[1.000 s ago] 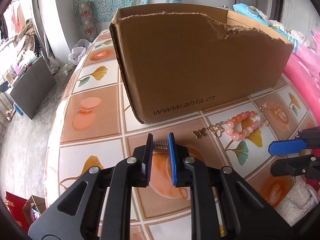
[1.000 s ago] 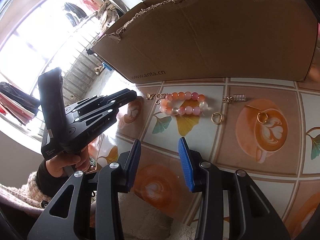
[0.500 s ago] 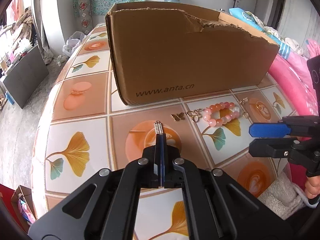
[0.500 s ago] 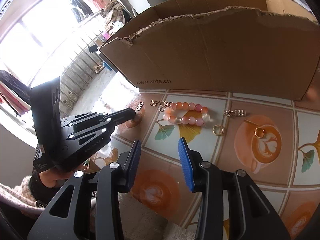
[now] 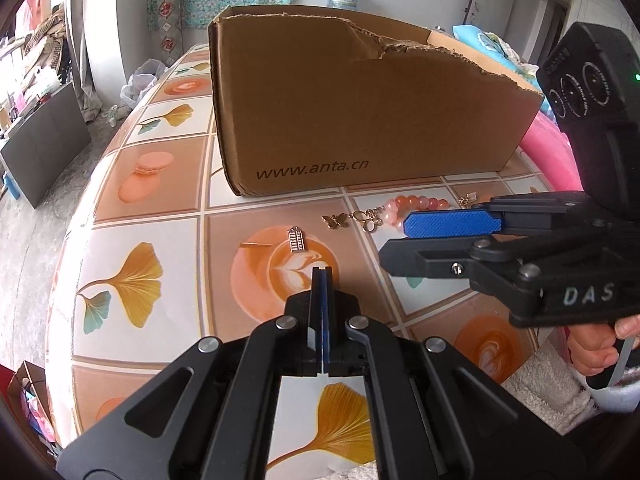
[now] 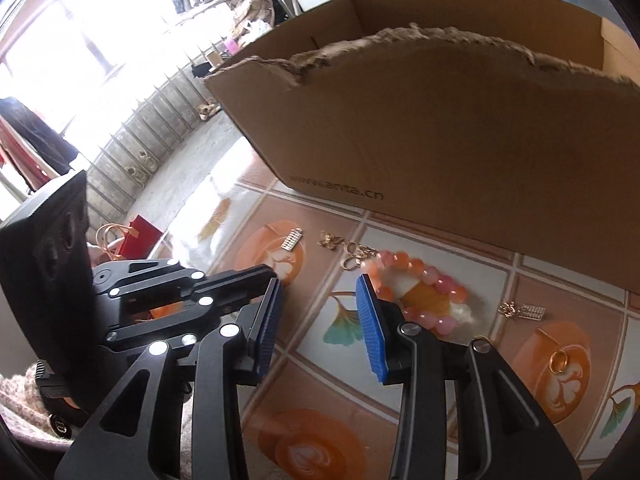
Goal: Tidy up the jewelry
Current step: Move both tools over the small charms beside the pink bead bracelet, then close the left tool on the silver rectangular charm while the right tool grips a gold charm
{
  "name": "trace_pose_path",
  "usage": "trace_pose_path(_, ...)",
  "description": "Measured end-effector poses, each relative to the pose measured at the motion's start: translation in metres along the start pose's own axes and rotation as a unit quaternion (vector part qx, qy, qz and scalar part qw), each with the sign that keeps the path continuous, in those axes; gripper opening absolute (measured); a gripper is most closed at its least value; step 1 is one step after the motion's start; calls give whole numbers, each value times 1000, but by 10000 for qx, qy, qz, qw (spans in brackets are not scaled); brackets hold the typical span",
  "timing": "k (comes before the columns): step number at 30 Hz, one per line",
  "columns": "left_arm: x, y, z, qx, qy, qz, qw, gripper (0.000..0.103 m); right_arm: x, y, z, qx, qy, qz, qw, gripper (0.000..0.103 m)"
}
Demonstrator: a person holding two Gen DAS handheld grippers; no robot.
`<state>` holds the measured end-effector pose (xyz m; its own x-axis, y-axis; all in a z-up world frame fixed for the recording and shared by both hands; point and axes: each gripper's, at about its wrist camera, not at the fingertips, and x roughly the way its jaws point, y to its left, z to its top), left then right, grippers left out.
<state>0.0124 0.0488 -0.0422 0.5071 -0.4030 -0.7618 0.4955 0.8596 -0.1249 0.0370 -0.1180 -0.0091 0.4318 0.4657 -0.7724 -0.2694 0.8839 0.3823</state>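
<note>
A small silver abacus-shaped charm (image 5: 297, 239) lies on the tiled tabletop just ahead of my left gripper (image 5: 322, 272), which is shut and empty. The charm also shows in the right wrist view (image 6: 291, 239). A gold butterfly charm (image 5: 335, 220) and a pink bead bracelet (image 6: 420, 276) lie in front of the torn cardboard box (image 5: 360, 112). My right gripper (image 6: 320, 316) is open and empty, hovering near the bracelet. A second abacus charm (image 6: 528, 311) and a gold ring (image 6: 558, 360) lie further right.
The box stands open-topped at the back of the table (image 5: 160, 240). The table's left edge drops to a concrete floor. A pink fabric (image 5: 552, 152) lies at the right. My left gripper's body shows in the right wrist view (image 6: 160, 304).
My left gripper shut and drew back from the silver charm, which now lies free on the table. My right gripper moved left toward the bracelet.
</note>
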Motion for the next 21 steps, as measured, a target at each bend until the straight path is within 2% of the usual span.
trace_pose_path(5,-1,2,-2,-8,-38,-58,10000,0,-15,-28,-3,368,-155,-481,9980,38)
trace_pose_path(8,-1,4,-2,-35,-61,-101,9999,0,-24,-41,-4,611,-229,-620,9959,38)
trace_pose_path(12,-6,8,1,-79,-205,-179,9996,0,-37,-34,-7,483,-421,-464,9969,38)
trace_pose_path(14,-12,13,5,-89,-413,-165,9990,9,-39,-28,-9,371,-462,-359,9976,38)
trace_pose_path(15,-12,15,8,-94,-466,-133,9988,18,-39,-25,-11,336,-454,-305,9979,38)
trace_pose_path(16,-11,17,11,-97,-483,-106,9987,20,-34,-23,-8,325,-431,-272,9982,38)
trace_pose_path(18,-5,20,17,-112,-412,-29,9991,20,-31,-24,-9,343,-386,-229,9984,38)
trace_pose_path(21,11,18,20,-48,-61,96,9999,20,-28,-26,-9,405,-366,-187,9983,38)
